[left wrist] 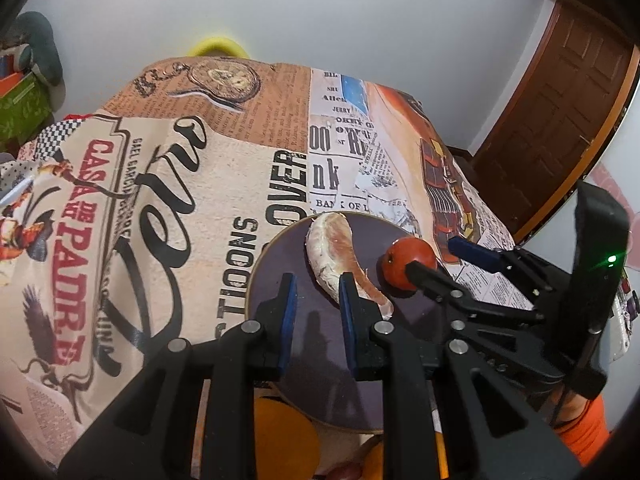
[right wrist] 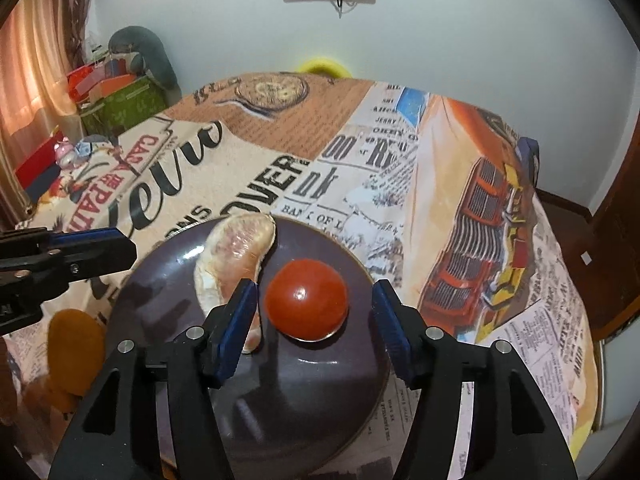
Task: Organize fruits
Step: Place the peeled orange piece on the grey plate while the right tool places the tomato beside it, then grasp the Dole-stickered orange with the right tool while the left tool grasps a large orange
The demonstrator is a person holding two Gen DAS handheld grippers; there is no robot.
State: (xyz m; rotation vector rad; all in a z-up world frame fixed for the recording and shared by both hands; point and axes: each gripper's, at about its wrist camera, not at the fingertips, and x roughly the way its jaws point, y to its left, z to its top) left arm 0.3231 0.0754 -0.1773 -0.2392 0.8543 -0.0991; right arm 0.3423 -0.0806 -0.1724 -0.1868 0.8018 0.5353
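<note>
A dark purple plate lies on the table near its front edge. On it lie a peeled pomelo segment and a red tomato. My right gripper is open, its fingers apart on either side of the tomato, not touching it; it also shows in the left wrist view. My left gripper is open and empty above the plate, its right finger in front of the pomelo segment. It shows at the left edge of the right wrist view.
A printed newspaper-style cloth covers the table. An orange fruit lies left of the plate near the front edge. A yellow object sits behind the far edge. Boxes stand at the far left, a wooden door at the right.
</note>
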